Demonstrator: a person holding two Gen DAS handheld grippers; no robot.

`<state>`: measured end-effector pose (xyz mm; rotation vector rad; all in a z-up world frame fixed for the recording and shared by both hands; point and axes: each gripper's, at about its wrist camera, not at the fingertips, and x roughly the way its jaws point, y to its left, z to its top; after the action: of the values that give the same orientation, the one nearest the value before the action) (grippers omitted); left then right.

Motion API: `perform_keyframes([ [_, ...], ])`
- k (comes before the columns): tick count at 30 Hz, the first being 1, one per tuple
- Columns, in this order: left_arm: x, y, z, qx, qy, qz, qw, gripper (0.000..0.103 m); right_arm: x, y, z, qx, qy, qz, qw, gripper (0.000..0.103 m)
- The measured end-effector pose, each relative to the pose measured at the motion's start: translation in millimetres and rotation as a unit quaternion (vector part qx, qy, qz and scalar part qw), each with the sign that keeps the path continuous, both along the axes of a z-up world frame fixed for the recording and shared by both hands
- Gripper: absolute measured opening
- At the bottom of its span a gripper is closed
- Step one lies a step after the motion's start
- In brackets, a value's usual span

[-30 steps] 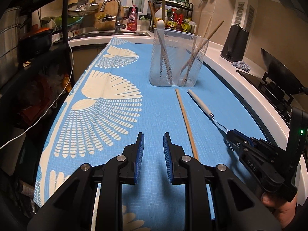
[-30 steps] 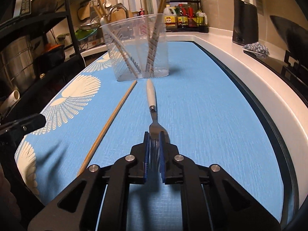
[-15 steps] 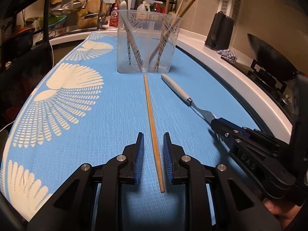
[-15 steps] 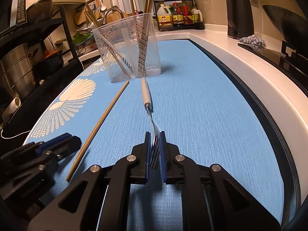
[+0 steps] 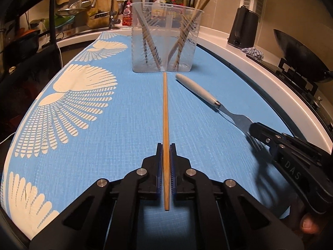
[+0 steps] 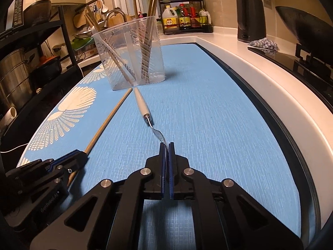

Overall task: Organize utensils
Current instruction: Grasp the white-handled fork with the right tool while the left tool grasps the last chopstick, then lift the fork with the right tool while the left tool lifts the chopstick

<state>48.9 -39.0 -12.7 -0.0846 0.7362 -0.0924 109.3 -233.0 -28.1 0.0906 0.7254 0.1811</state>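
Note:
A single wooden chopstick (image 5: 165, 112) lies lengthwise on the blue mat, its far tip near the clear plastic utensil holder (image 5: 165, 39). My left gripper (image 5: 166, 148) is shut on the chopstick's near part. To its right lies a white-handled fork (image 5: 205, 93); its tines are pinched edge-on between the blue pads of my right gripper (image 6: 167, 144), which is shut on the fork (image 6: 142, 104). The holder (image 6: 131, 56) contains several chopsticks and a white-handled utensil. In the right wrist view my left gripper (image 6: 83, 156) clamps the chopstick (image 6: 110, 118) at lower left.
A blue mat with white fan patterns (image 5: 68, 104) covers the counter. The white counter edge (image 6: 270, 79) runs along the right, with a black kettle (image 6: 250, 18), a cloth and a wok beyond. A dark shelf rack (image 6: 31, 62) with pots stands left; sink and bottles sit behind.
My left gripper slid right and lower onto the chopstick, then shut on it. My right gripper tightened on the fork's tines, and the fork turned on edge.

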Motion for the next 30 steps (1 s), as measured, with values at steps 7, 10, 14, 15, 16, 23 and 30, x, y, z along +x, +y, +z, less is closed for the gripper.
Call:
perform_keyframes([
  [7, -4, 34, -2, -0.003, -0.003, 0.032, 0.9995, 0.007, -20, -4, -1, 0.001, -0.005, -0.014, 1.000, 0.006],
  [10, -8, 43, -4, -0.014, -0.007, 0.025, 0.9996, 0.007, -22, -5, -5, 0.005, -0.006, 0.007, 1.000, 0.008],
  [14, -17, 43, -7, -0.001, -0.021, 0.017, 0.9996, 0.007, -22, -6, -5, 0.000, -0.013, 0.016, 1.000, 0.008],
  [15, -19, 44, -7, 0.003, -0.024, 0.016, 0.9996, 0.007, -22, -5, -5, -0.004, -0.015, 0.016, 1.000, 0.008],
  [16, -21, 44, -7, 0.004, -0.027, 0.015, 0.9995, 0.007, -22, -4, -6, -0.009, -0.017, 0.017, 1.000, 0.008],
  [23, -27, 43, -8, 0.008, -0.036, 0.020, 0.9991, 0.007, -24, 0, -5, -0.029, -0.026, 0.021, 0.999, 0.009],
  [30, -29, 44, -8, 0.012, -0.039, 0.022, 0.9989, 0.007, -24, -2, -8, -0.032, -0.019, 0.015, 0.999, 0.016],
])
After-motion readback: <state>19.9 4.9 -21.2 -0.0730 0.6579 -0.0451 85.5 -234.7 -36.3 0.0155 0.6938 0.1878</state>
